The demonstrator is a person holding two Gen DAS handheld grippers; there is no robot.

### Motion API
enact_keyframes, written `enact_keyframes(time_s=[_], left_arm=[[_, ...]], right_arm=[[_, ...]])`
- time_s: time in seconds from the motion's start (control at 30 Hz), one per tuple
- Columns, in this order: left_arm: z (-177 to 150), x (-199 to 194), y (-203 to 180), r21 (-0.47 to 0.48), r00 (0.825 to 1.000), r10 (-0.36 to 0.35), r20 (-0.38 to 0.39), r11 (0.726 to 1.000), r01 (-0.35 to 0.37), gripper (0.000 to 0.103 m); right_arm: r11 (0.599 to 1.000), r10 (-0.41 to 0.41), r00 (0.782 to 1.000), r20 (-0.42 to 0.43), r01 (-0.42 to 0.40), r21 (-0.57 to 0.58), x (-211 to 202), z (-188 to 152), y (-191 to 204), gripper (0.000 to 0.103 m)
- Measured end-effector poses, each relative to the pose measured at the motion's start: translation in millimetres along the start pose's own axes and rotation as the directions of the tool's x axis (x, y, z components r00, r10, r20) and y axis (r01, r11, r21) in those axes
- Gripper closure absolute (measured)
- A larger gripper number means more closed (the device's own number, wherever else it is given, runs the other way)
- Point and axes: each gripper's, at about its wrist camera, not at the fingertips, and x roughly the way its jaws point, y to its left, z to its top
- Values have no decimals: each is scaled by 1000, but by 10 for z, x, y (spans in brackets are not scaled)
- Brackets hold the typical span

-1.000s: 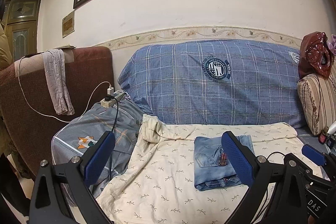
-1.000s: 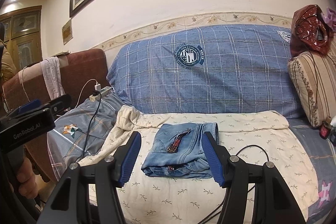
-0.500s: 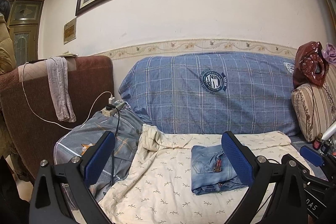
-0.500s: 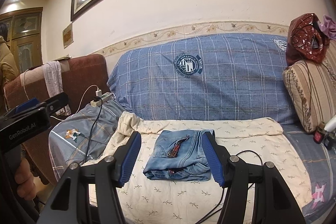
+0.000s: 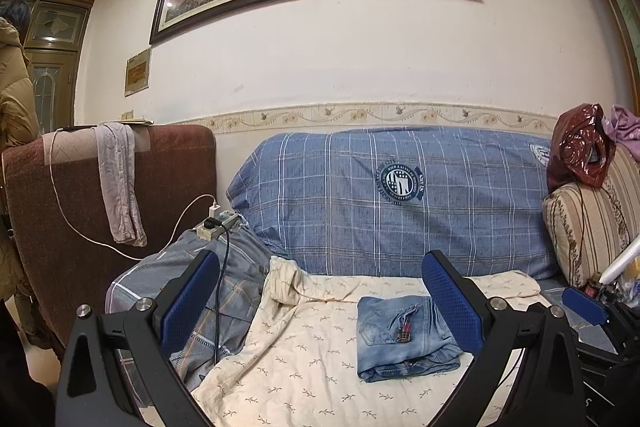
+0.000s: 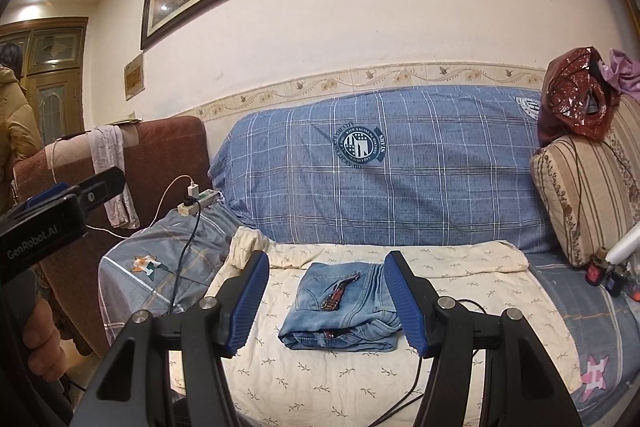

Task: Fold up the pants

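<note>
Neatly folded light-blue denim pants [image 6: 340, 307], compact rectangle, on cream sheet [image 6: 320, 379]

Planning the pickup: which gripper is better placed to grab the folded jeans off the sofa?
Right, probably. The right gripper is open with the folded jeans centred between its fingers. From the left gripper, also open and empty, they sit off toward its right finger.

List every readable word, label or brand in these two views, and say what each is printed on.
"GenRobot.AI": white print on the body of the left gripper, right wrist view.
Round navy crest on the blue plaid cover: ring lettering too small and warped to read.
Small wall plaque: unreadable.
Jeans: no readable label.
</note>
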Motion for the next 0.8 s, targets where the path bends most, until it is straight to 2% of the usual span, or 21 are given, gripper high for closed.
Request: enact_keyframes(time_s=[0.8], left_arm=[[-5, -38, -95, 15, 999, -46, -4, 999, 46, 2]], right_arm=[[1000, 4, 1000, -11, -4, 7, 13, -37, -27, 39]])
